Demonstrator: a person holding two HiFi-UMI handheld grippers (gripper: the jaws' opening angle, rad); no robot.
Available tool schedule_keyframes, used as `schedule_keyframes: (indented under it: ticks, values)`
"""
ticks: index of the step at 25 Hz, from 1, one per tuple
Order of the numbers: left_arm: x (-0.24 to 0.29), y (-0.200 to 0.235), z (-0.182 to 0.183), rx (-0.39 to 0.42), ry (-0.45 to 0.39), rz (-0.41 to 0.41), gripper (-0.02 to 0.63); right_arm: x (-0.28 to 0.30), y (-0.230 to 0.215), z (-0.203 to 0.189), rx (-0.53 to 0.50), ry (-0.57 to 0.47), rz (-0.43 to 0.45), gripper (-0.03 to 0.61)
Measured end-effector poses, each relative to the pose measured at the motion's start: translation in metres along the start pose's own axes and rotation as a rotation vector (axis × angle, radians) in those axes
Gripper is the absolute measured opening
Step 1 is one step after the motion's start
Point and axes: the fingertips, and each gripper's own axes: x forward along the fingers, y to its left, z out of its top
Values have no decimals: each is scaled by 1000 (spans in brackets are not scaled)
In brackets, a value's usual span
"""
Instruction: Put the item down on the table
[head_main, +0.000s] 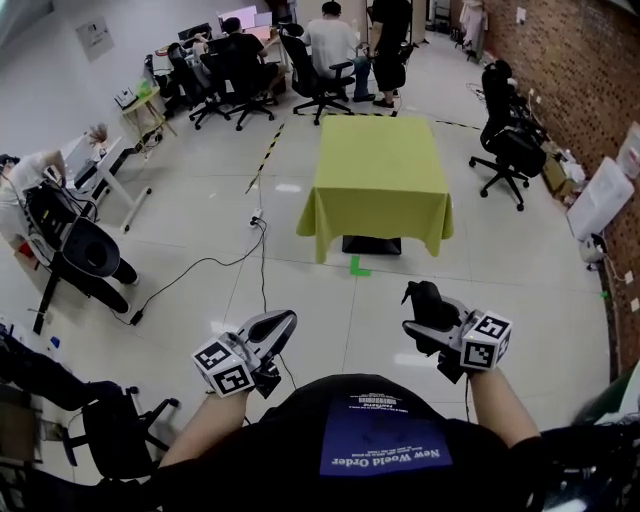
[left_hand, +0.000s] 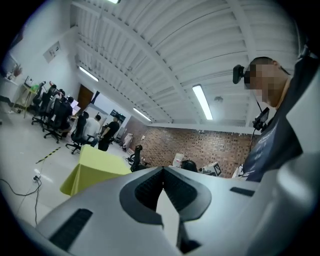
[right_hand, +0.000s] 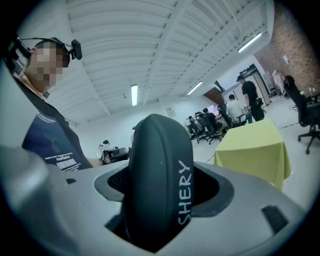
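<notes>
My right gripper (head_main: 428, 318) is shut on a dark, rounded oval case (head_main: 424, 298), held up in front of my body. In the right gripper view the case (right_hand: 158, 175) stands on edge between the jaws, with white lettering down its side. My left gripper (head_main: 284, 323) is shut with nothing in it; in the left gripper view its pads (left_hand: 150, 187) meet at the tips. The table (head_main: 380, 165) under a yellow-green cloth stands a few steps ahead on the tiled floor, its top bare. It also shows in the left gripper view as the table (left_hand: 92, 170) and in the right gripper view as the table (right_hand: 255, 147).
A black box (head_main: 371, 244) sits under the table, with a green tape mark (head_main: 358, 267) on the floor in front. Cables (head_main: 215, 268) trail across the tiles at left. Office chairs (head_main: 505, 150) stand right of the table by a brick wall. People (head_main: 330, 40) sit at desks behind.
</notes>
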Motion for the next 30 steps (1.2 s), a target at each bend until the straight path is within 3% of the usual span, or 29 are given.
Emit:
schedule_keyframes:
  ticks: [5,9,14,22,30]
  values:
    - [36,33,8,-22,8,6,5,3,-43,8,17,-1,-17,328]
    - [71,71,21,-28,7,-37,5,16,-82,23,22,-1,-65,328]
    - [117,140,47,-42,10,-100,5,50,-132,63,0,-7,-138,328]
    - [164,257,106,9,66,-200,5,146,-208,127,19,-66,-234,328]
    - [213,338,134,5,74,-178,5,201,-282,157,51,-52,-224,328]
